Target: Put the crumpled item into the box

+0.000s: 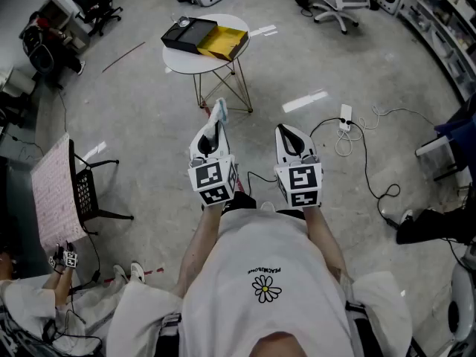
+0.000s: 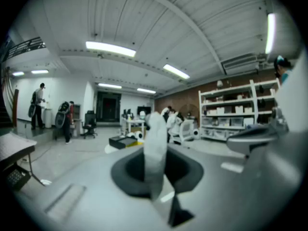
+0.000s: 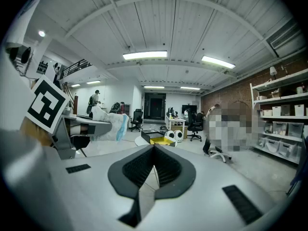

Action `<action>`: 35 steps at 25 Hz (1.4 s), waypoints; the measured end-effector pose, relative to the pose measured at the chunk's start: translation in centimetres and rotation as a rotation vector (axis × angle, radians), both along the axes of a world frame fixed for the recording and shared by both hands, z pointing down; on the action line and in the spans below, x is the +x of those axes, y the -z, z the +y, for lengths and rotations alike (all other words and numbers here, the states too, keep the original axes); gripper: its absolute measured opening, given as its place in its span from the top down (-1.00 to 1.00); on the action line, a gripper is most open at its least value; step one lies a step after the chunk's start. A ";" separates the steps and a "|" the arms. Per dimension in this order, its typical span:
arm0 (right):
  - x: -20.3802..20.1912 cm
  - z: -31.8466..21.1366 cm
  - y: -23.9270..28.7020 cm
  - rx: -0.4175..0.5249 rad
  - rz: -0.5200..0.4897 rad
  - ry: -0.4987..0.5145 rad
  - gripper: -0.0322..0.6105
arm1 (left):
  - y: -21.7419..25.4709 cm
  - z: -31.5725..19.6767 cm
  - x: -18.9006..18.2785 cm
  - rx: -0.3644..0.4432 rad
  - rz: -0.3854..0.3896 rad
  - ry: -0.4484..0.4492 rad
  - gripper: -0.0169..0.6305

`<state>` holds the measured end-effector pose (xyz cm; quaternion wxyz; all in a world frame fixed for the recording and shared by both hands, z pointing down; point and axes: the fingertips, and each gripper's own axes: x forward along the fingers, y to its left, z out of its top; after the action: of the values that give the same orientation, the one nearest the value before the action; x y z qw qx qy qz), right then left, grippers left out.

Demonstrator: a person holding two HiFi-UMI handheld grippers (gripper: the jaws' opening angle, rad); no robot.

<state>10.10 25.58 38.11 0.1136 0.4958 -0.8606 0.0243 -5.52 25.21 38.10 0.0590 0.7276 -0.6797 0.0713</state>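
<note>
- Left gripper (image 1: 215,129) is clenched on the crumpled item (image 1: 218,114), a white wad with a pale blue edge. The wad stands up between the jaws and pokes past their tips.
- Box (image 1: 190,34) is black with a yellow part (image 1: 223,43) beside it. It sits open on the round white table (image 1: 178,63), well apart from the held item.
- Right gripper (image 3: 154,153) has its ribbed jaws pressed together with nothing between them.
- Both hands hold the grippers side by side, close in front of the chest. They point forward toward the table, tipped slightly down, with bare forearms behind them.
- Each marker cube (image 1: 213,182) carries black-and-white square patterns.
- The white T-shirt (image 1: 260,259) bears a daisy under small arched lettering, too small to read.
</note>
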 end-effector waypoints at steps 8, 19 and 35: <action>-1.0 0.3 -2.3 -0.031 0.038 0.054 0.91 | -0.9 0.3 -1.4 0.006 0.008 0.041 0.84; -1.6 1.7 -3.9 -0.114 -0.029 0.076 0.90 | -1.5 1.8 -3.2 -0.032 -0.012 0.100 0.84; -0.8 1.9 -5.9 -0.135 0.011 0.052 0.90 | -3.4 1.9 -5.8 -0.043 0.043 0.144 0.84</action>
<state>9.27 27.48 43.97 0.1522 0.4647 -0.8689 0.0767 -11.33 27.14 41.51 0.0942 0.6767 -0.7272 0.0661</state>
